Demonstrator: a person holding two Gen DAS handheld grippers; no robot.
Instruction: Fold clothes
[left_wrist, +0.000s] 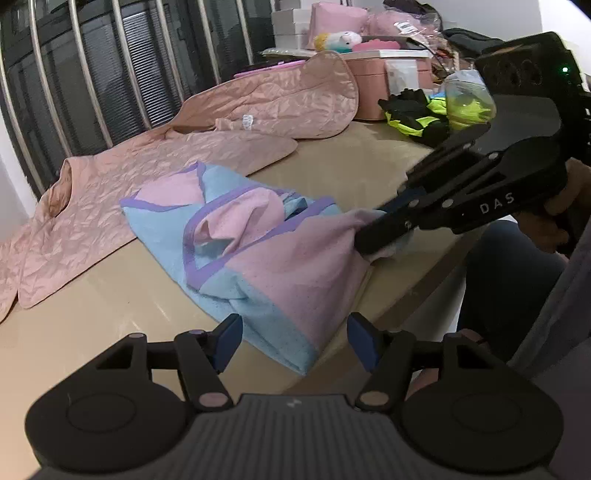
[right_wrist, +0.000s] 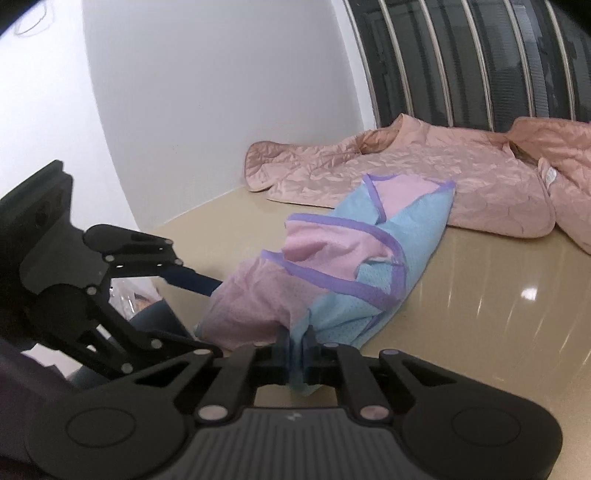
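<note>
On the beige desk (left_wrist: 110, 295) lies the bunched pink-and-blue garment (left_wrist: 236, 251), right claw (right_wrist: 295, 341) clamped on its near hem, left claw (left_wrist: 293, 341) spread wide around a corner

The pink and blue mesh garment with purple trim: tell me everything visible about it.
The pink and blue mesh garment with purple trim looks like thin, perforated sports fabric in pale pink and light blue panels, with purple binding along its openings. It lies crumpled and partly folded on the glossy beige table, its far corner resting on the quilted peach jacket. The right gripper is shut on its near hem; the left gripper is open, its fingers either side of another corner.
</note>
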